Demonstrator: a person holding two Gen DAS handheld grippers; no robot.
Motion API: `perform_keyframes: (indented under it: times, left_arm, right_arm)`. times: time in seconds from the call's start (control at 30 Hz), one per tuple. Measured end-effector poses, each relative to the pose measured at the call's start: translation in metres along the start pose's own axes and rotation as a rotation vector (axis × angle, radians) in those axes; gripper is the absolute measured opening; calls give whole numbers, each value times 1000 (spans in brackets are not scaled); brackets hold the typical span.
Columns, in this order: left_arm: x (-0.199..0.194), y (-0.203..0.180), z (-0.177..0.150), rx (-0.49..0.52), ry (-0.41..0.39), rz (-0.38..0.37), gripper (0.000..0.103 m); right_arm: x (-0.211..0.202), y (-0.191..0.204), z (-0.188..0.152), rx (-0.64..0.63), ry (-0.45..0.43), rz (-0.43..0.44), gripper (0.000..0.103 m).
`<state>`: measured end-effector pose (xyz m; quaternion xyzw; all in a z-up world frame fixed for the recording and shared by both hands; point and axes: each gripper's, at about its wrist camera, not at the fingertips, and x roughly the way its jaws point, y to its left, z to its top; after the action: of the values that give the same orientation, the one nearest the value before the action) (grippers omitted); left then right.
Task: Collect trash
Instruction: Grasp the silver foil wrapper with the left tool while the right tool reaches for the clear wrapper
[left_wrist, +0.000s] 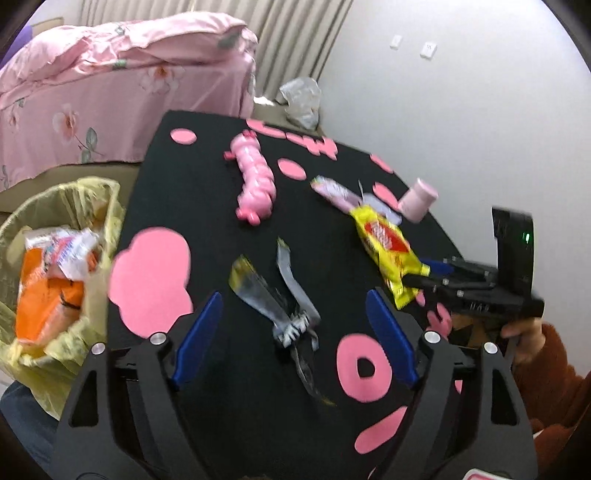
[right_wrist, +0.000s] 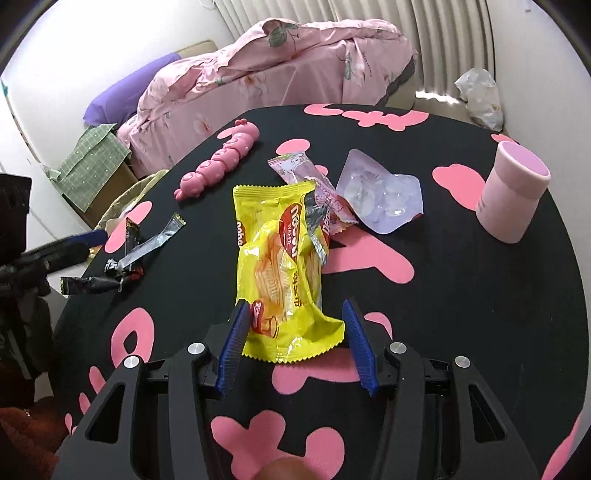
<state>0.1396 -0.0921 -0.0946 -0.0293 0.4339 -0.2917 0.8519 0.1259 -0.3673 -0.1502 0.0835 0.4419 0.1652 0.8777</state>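
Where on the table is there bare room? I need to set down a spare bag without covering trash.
Bare cloth lies between the pink caterpillar toy and the yellow wafer wrapper, and on the near right, below the pink cup. It is crowded mid-table, where the wafer wrapper, pink wrapper and clear pouch overlap, and around the silver wrappers.

- The left wrist view looks forward along its own left gripper (left_wrist: 291, 332) from low over the near edge of the desk (left_wrist: 207, 229), facing the bed (left_wrist: 122, 74) and curtain, with the bin (left_wrist: 55, 266) at its left.
- The right wrist view sits close above the desk (right_wrist: 461, 314), looking along the right gripper (right_wrist: 295, 343) toward the bed (right_wrist: 280, 62).
- Both views share the yellow wrapper (left_wrist: 388, 247) (right_wrist: 284, 258), the dark wrappers (left_wrist: 277, 295) (right_wrist: 129, 254), the pink caterpillar toy (left_wrist: 255, 181) (right_wrist: 218, 158) and the pink cup (left_wrist: 419, 199) (right_wrist: 513, 192).
- Each view catches the other gripper at its edge: (left_wrist: 436, 275), (right_wrist: 74, 243).
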Motion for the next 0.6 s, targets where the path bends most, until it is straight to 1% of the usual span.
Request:
perform_keyframes:
  times: [0.13,0.27,0.33,0.37,0.4,0.43,0.47,0.53,0.6]
  left_arm:
    - [7,-3,-12,6,40,8,77]
    - [0,-5,-13,1,13,2,77]
    - [1,-4,-11,-28,18,-7,76]
    - [3,-4,-10,-33,22,-5,74]
    - [5,-5,-10,-35,31,3,70]
    - [8,-7,-10,-36,41,10,68]
    - [12,-9,-10,-35,55,14,65]
    - [21,-12,-12,-31,77,13,64]
    - [22,-12,-13,-24,75,20,63]
  right_arm:
    - [-2,6,-3,-25,-14,-28,49]
    - [-10,10,-6,-46,-47,-46,49]
    - [-15,14,-7,-69,-75,-84,49]
    - [-17,16,-7,-84,-85,-104,49]
    - [-19,19,-7,-102,-94,-126,49]
    - [-19,19,-6,-108,-96,-131,49]
    - [-19,20,-6,-109,-96,-128,49]
    - [-15,19,-4,-87,-76,-98,49]
    - [-8,17,-2,-61,-57,-84,49]
